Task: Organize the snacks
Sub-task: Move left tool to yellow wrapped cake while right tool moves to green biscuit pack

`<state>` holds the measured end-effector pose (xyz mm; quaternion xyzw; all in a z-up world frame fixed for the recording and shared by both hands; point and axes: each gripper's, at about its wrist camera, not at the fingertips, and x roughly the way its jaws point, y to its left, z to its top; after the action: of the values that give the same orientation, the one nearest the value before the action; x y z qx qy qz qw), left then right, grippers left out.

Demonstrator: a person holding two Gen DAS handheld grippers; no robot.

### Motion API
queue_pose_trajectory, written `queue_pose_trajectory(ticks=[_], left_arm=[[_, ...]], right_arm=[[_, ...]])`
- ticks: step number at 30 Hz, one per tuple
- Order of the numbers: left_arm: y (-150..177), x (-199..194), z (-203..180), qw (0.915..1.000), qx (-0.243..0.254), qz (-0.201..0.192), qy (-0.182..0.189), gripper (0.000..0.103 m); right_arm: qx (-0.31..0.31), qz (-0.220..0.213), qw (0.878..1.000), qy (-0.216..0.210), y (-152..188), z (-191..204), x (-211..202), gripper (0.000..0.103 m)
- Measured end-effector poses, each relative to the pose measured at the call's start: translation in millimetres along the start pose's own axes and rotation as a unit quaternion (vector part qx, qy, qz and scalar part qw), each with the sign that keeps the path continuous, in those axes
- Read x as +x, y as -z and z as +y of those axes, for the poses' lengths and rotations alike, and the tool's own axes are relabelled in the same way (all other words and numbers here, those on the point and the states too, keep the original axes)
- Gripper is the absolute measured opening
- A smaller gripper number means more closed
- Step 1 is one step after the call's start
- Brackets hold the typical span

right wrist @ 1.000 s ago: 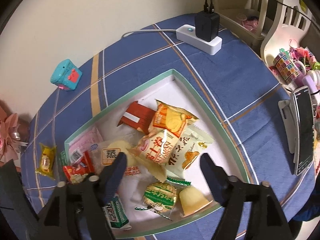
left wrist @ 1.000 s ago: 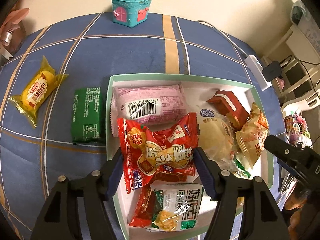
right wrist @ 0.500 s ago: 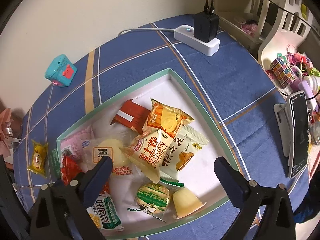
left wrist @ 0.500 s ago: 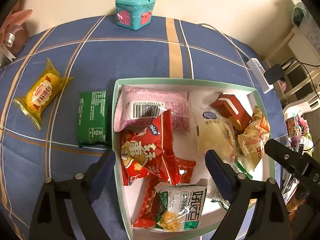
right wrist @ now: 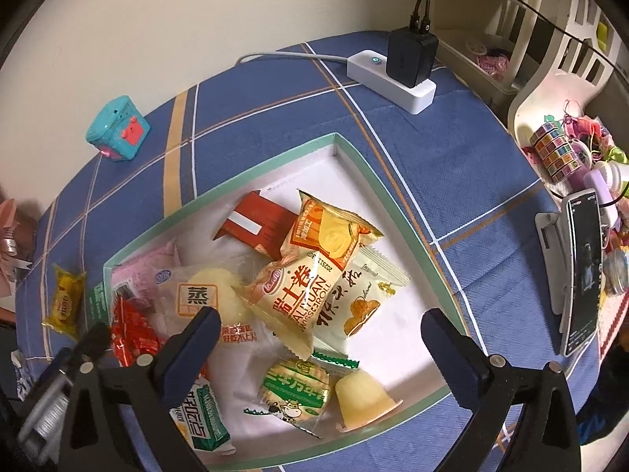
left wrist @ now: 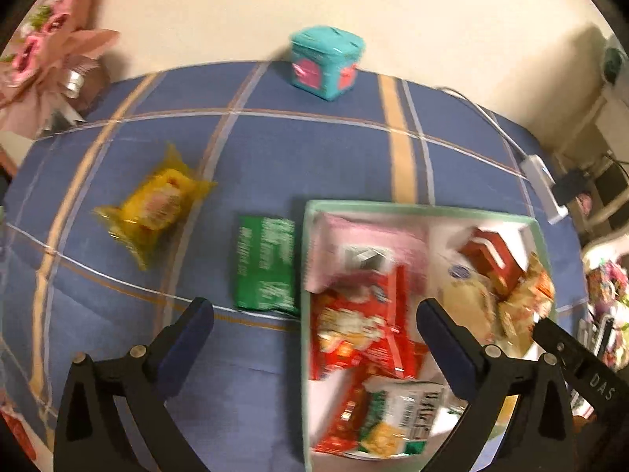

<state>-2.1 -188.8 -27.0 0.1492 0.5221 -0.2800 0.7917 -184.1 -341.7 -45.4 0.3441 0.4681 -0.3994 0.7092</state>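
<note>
Left wrist view: left hand-held gripper point(left wrist: 314, 324) spread wide, empty, above the box's point(left wrist: 416, 210) left wall; green packet point(left wrist: 266, 262) just outside that wall, yellow packet point(left wrist: 151, 205) farther toward the tabletop's point(left wrist: 314, 157) left edge. Right wrist view: right hand-held gripper point(right wrist: 320, 332) likewise released over the snack-filled box point(right wrist: 393, 204), jelly cup point(right wrist: 363, 398) near its front wall.

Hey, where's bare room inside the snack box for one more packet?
The box's far corner, behind the red packet, is bare white floor. A second patch lies along the right wall beside the cream packet and jelly cup. The left half is piled up.
</note>
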Motion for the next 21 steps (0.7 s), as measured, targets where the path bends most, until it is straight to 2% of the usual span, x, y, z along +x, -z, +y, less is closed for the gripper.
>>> queue_pose_trajectory(ticks=[10, 21], left_arm=[[-9, -15, 29, 0.9956, 0.026, -0.024, -0.087, 0.103], [-12, -19, 54, 0.9930, 0.043, -0.018, -0.109, 0.103]], right_arm=[[-0.009, 0.010, 1.000, -0.002, 9, 9, 2, 0.103], [-0.018, 0.014, 1.000, -0.001, 18, 28, -3, 0.103]])
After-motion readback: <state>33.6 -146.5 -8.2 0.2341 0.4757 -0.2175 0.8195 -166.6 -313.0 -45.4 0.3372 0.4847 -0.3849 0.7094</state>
